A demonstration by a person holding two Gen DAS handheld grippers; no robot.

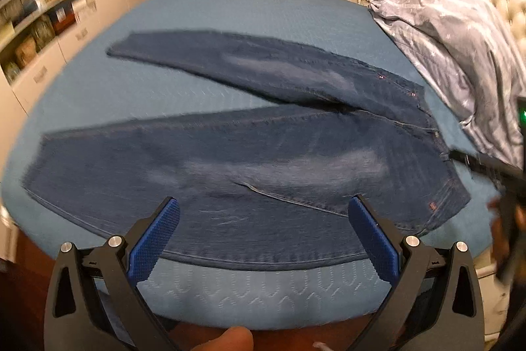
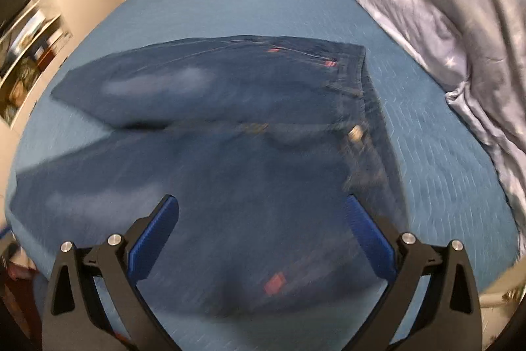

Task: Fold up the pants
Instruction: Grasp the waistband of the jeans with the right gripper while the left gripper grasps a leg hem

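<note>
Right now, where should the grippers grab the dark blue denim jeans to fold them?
Probably the near leg of the dark blue denim jeans: they lie flat on the blue quilted bedspread, legs spread in a V. The open left gripper could pinch its near side seam from the bed's front edge, the open right gripper the near waistband corner, then lift it over the far leg.
</note>
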